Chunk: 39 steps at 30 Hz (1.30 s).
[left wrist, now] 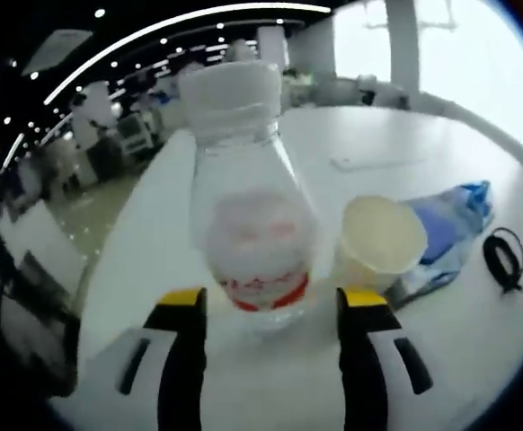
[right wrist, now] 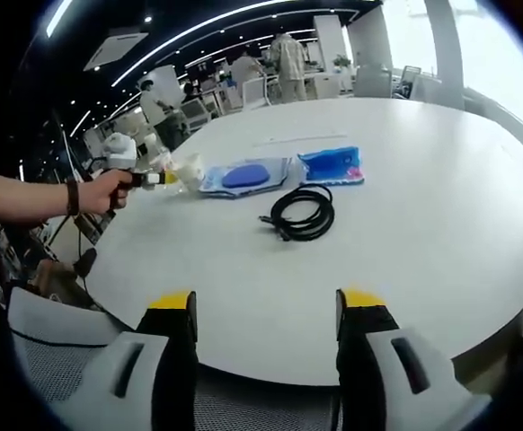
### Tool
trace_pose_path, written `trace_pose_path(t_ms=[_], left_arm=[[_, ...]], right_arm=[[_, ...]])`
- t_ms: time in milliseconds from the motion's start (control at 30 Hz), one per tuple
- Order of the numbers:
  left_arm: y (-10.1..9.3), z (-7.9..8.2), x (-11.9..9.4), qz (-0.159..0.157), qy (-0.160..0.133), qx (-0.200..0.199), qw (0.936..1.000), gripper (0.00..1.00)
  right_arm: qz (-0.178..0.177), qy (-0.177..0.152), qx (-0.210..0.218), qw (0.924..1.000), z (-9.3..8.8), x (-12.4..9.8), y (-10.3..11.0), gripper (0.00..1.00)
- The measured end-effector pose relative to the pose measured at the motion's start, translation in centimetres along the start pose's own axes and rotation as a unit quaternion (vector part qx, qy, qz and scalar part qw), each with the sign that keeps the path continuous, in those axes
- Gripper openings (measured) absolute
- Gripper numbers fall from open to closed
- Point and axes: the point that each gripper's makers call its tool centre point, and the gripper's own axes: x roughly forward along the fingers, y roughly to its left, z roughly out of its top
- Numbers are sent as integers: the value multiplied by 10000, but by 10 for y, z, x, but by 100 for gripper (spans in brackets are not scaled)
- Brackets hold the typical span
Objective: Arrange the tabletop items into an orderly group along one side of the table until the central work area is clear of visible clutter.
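A clear plastic bottle (left wrist: pixel 254 224) with a white cap and a red label band stands upright on the white table (left wrist: pixel 396 135). It sits between the jaws of my left gripper (left wrist: pixel 273 301), which is open, with a gap showing at the right jaw. A cream paper cup (left wrist: pixel 383 238) stands just right of the bottle. A clear bag with a blue item (left wrist: pixel 450 224) lies behind the cup, and a black cable (left wrist: pixel 504 260) lies farther right. My right gripper (right wrist: pixel 268 305) hangs open over the near table edge, holding nothing. Ahead of it lie the coiled black cable (right wrist: pixel 304 214), a blue pouch (right wrist: pixel 332 166) and the clear bag (right wrist: pixel 243 175).
A hand (right wrist: pixel 109 190) holds the left gripper (right wrist: pixel 154 178) at the table's left edge beside the cup (right wrist: pixel 188 171). The round table (right wrist: pixel 441 206) is bare on the right. People and office desks stand beyond it.
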Motion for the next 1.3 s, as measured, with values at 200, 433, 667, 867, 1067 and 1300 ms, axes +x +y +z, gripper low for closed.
trace_pose_path(t_ms=[200,433,667,867,1067,1300], left_arm=[[3,-5,-3,-5,76,67,9999,54],[10,-2,-9,11,40,68,10000,52],[14,-10,-25,35,85,-23,10000,52],[-2,-29,-43,-196,178,-201,9994,58],[-13,-40,-62,-307,175,-342,9988,61],[-33,-53,-86,-455,182,-345,9982,74]], right_arm=[[21,-14,10,10000,1,0,0,62],[49,-26,-2,10000,1,0,2,62],[62,-74,13,10000,2,0,2,62],[100,-83,0,9999,3,1,4,62],[178,-50,-49,9998,1,2,9,62],[240,33,-94,9997,-2,4,12,62]])
